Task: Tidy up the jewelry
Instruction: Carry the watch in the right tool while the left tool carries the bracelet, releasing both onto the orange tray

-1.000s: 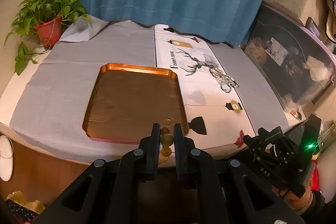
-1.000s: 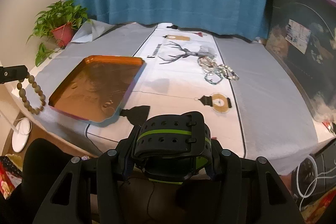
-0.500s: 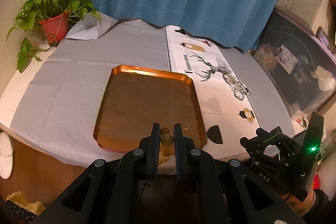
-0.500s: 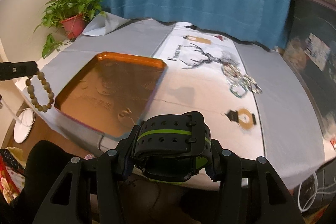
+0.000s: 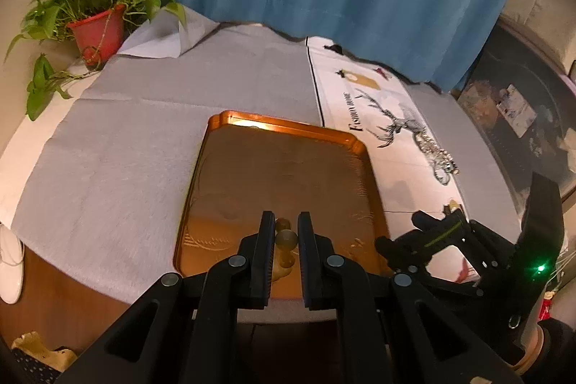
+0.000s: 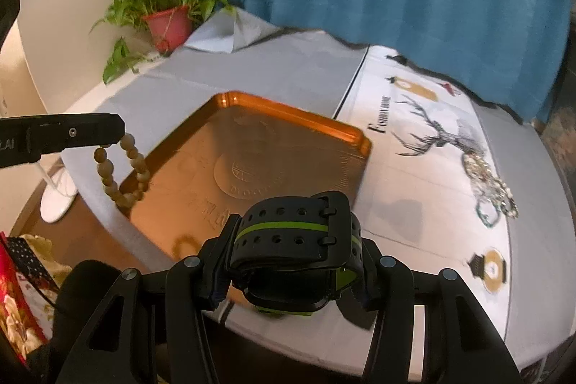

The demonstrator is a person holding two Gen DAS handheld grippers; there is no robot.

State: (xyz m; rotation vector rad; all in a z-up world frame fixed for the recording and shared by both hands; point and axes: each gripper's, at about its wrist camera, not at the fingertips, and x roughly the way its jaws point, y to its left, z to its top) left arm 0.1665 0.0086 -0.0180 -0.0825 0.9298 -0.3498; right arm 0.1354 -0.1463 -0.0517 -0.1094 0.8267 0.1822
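Now the left gripper point(image 5: 285, 233) has its jaws clamped on a string of round tan wooden beads point(image 6: 122, 171), which dangles over the near edge of the rectangular copper-coloured metal tray point(image 5: 280, 175). Right of the tray, the right gripper point(image 6: 293, 240) has its jaws clamped on a black watch with a green stripe point(image 6: 291, 233).

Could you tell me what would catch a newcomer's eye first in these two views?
Probably the shiny orange tray lying on the grey cloth at mid-table. Next, the loads: the right gripper clamps a black watch with a green stripe, and the left gripper holds a loop of brown beads dangling at the tray's near edge.
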